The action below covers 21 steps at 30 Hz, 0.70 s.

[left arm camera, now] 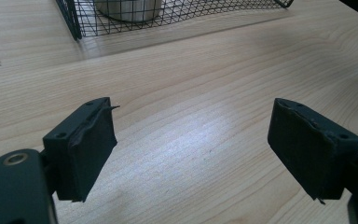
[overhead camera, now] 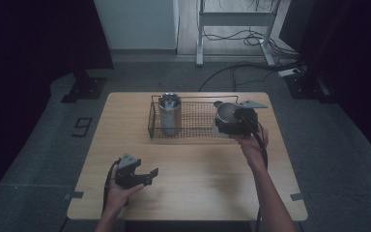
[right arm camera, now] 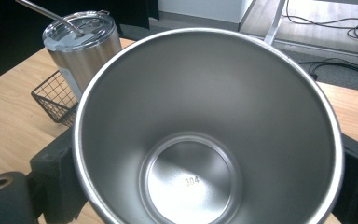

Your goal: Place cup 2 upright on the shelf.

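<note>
Left gripper (overhead camera: pixel 149 176): near-left part of the counter (overhead camera: pixel 198 164), held low in the person's left hand (overhead camera: pixel 118 191). Jaws stand wide apart with nothing between them; bare wood lies under and ahead of them in the left gripper view.

Counter: pale wood grain, rectangular. Near half is bare from the left edge to the right edge, with open room between the two forearms.

Right gripper (overhead camera: pixel 229 121): far-right part of the counter, at the right end of the wire basket (overhead camera: pixel 193 124). Jaws are closed on the steel cup (right arm camera: pixel 205 116), one black pad against each side of its wall. Cup has no lid, its mouth is turned toward the gripper's camera, its inside is empty, and "304" is stamped on its bottom. Whether it touches the basket rim cannot be told.

Wire basket: dark mesh, low walls, long side running across the far middle of the counter. A strip of bare wood separates it from the far edge.

Lidded tumbler (overhead camera: pixel 170 115): steel, upright in the left end of the basket, clear lid with a metal straw (right arm camera: pixel 51 15). It stands well apart from the held cup; the basket's middle between them is unoccupied.

Beyond the counter: grey floor, cables (overhead camera: pixel 241 38), a white desk frame (overhead camera: pixel 234 19).
</note>
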### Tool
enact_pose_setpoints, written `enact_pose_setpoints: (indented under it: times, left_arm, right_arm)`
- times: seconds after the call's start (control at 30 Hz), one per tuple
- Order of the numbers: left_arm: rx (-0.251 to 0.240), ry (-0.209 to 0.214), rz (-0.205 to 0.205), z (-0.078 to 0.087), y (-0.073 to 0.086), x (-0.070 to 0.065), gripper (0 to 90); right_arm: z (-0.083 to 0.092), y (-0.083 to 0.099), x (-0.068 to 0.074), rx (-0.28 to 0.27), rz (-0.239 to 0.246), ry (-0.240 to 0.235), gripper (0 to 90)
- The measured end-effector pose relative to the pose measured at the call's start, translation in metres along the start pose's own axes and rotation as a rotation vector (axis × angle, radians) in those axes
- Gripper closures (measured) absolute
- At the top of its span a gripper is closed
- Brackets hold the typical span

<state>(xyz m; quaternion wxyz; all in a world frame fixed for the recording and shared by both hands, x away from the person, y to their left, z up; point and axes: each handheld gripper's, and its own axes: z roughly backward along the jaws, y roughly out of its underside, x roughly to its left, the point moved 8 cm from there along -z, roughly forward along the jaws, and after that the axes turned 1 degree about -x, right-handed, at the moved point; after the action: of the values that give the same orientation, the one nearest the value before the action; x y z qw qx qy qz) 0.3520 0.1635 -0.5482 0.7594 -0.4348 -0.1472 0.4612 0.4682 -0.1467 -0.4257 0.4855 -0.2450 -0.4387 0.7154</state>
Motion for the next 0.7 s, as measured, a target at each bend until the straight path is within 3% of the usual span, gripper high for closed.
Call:
enact_pose_setpoints:
  times: [0.7]
  left_arm:
    - [0.009, 0.001, -0.003, -0.002, 0.001, -0.001, 15.1]
  right_arm:
    - [-0.017, -0.012, -0.003, 0.012, 0.002, 0.0, 7.1]
